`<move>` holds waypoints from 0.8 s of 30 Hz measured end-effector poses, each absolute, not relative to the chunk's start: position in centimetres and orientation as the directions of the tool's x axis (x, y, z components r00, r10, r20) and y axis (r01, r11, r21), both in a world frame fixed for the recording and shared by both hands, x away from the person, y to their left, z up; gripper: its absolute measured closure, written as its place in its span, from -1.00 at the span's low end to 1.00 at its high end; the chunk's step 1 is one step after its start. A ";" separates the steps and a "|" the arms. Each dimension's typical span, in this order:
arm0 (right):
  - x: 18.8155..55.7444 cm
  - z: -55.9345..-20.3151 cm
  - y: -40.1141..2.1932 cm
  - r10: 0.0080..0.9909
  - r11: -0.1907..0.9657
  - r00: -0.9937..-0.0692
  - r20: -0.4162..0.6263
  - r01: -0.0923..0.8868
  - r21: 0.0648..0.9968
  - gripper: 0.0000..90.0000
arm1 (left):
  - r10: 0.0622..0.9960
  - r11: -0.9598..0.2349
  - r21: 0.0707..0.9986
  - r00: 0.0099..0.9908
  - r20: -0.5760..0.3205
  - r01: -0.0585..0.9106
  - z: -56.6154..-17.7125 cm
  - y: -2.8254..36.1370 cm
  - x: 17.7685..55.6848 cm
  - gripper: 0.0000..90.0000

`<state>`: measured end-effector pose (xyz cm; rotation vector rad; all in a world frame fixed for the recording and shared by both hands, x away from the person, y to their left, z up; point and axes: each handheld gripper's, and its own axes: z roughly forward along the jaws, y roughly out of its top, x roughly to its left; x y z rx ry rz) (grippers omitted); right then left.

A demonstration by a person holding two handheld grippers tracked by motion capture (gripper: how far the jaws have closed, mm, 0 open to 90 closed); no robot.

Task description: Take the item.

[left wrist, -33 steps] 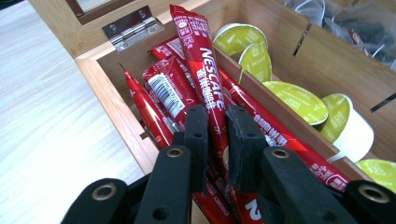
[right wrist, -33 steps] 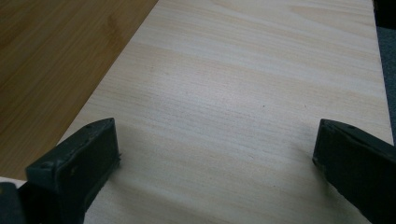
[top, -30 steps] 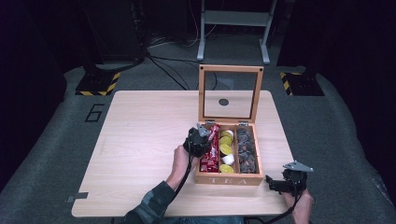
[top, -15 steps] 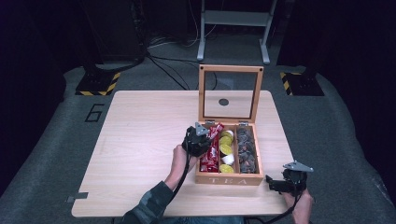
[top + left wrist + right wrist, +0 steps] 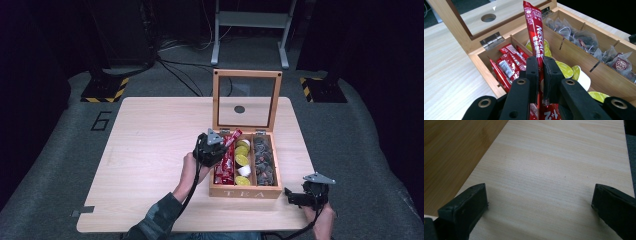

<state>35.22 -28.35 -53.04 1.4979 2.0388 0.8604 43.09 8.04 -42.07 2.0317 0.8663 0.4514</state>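
Note:
A wooden tea box (image 5: 245,192) stands open on the table, its glass lid (image 5: 246,100) upright. The left compartment holds red Nescafé coffee sticks (image 5: 224,167), the middle one yellow and white capsules (image 5: 242,160), the right one tea bags (image 5: 263,160). My left gripper (image 5: 222,145) hangs over the left compartment, shut on one red coffee stick (image 5: 534,32) that stands up between its jaws, tilted toward the lid. More sticks (image 5: 507,63) lie in the compartment below. My right gripper (image 5: 291,198) rests open at the table's front right corner beside the box; its own view has bare tabletop (image 5: 554,170) between the jaws.
The light wooden table (image 5: 150,150) has wide free room left of the box. The table's right edge (image 5: 627,157) runs close to my right gripper. A metal stand (image 5: 250,30) and cables lie on the dark floor behind.
My left gripper has risen a little with the red stick, which now juts up toward the lid's hinge. The right gripper has kept still.

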 end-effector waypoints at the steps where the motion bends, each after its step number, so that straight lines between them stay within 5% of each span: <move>1: 35.2 -53.0 -28.4 0.954 0.212 -0.299 -0.005 0.663 0.718 -1.00 | 0.723 -0.386 0.828 0.691 -0.003 0.406 -42.0 8.1 43.1 0.84; 24: 35.2 -53.0 -28.3 0.955 0.209 -0.297 -0.004 0.663 0.718 -1.00 | 0.762 -0.343 0.852 0.647 0.005 0.397 -40.4 12.4 43.4 0.84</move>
